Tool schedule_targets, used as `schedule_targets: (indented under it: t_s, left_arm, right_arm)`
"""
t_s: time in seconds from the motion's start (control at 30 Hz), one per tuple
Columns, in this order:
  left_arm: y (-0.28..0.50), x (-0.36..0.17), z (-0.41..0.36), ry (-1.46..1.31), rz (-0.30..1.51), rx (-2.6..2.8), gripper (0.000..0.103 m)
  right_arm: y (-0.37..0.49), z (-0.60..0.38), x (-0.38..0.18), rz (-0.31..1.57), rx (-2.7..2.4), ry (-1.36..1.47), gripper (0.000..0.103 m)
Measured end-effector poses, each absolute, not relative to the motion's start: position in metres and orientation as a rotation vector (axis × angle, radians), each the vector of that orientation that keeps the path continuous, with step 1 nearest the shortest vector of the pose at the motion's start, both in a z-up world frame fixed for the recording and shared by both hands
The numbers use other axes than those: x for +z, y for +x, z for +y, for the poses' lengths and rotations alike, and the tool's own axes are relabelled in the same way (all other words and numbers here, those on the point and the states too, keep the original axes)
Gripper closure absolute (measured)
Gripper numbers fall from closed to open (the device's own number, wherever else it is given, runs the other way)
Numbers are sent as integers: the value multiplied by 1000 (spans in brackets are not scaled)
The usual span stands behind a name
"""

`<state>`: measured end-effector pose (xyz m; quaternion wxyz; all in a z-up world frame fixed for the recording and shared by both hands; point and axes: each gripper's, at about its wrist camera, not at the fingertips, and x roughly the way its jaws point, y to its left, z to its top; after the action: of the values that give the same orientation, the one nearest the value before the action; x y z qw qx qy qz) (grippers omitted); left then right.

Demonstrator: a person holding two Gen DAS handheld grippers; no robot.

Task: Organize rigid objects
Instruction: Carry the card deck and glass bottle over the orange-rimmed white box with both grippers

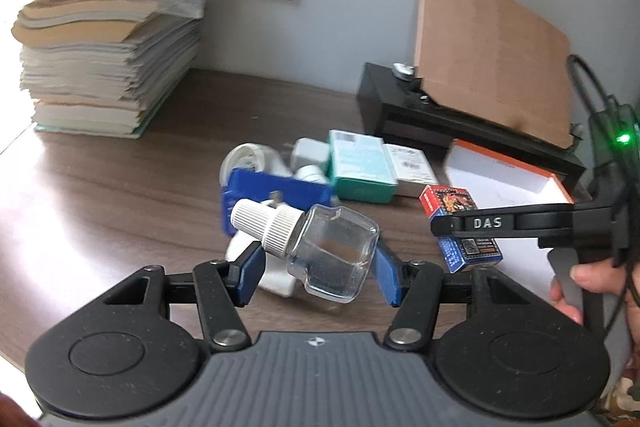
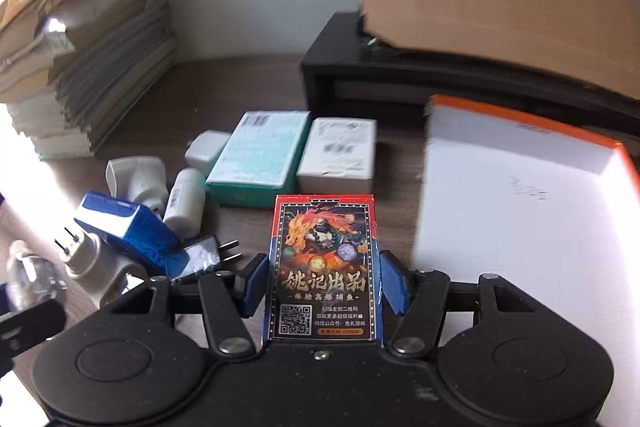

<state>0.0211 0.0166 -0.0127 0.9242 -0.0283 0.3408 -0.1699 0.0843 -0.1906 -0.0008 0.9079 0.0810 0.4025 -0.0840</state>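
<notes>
My left gripper is shut on a clear glass bottle with a white ribbed cap, held tilted above the desk. My right gripper is shut on a red and blue playing-card box, held above the desk beside a white box with an orange rim. In the left wrist view the card box and the right gripper's black finger show at right, over the same white box. The bottle shows blurred at the right wrist view's left edge.
Loose items lie mid-desk: a teal box, a white box, a blue box, a small white bottle, white chargers. A paper stack stands back left. A black stand with cardboard stands back right.
</notes>
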Motion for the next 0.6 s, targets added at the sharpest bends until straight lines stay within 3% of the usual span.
schedule_targets:
  t_s: [0.6]
  left_arm:
    - [18,1,-97,-8,703,-622,44]
  right_arm:
    - [-12,-292,46,738,-403,274,32]
